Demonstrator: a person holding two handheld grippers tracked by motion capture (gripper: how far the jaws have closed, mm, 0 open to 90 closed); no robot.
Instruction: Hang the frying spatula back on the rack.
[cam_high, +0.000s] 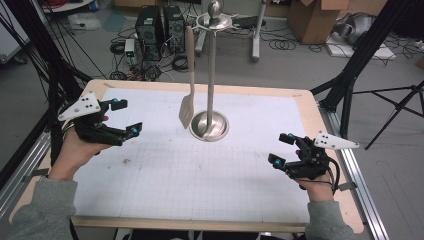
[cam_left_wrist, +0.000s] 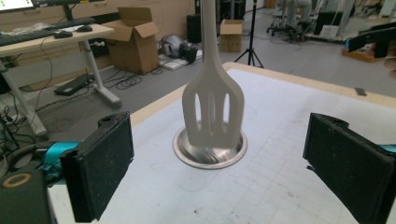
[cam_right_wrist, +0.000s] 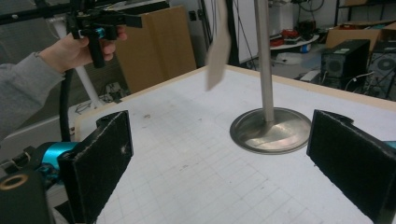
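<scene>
The spatula (cam_high: 187, 85) hangs from the top ring of the stand (cam_high: 210, 75) at the middle of the worktop (cam_high: 165, 175), its slotted blade just above the round steel base and clear of it. Both tools are spread wide and hold nothing: the left tool (cam_high: 120, 117) sits to the left of the stand, aimed at the blade, and the right tool (cam_high: 283, 149) rests well apart on the other side.

The spatula looks light, stiff and smooth, probably plastic or wood. Hanging free, it will likely swing when touched. The flat handle below the hook seems the best place to grip, pads across its faces; the slotted blade (cam_left_wrist: 214, 105) is wider and gives less purchase. The stand looks tall with a small base, so a sideways tug could tip it.

No containers are on the worktop
</scene>
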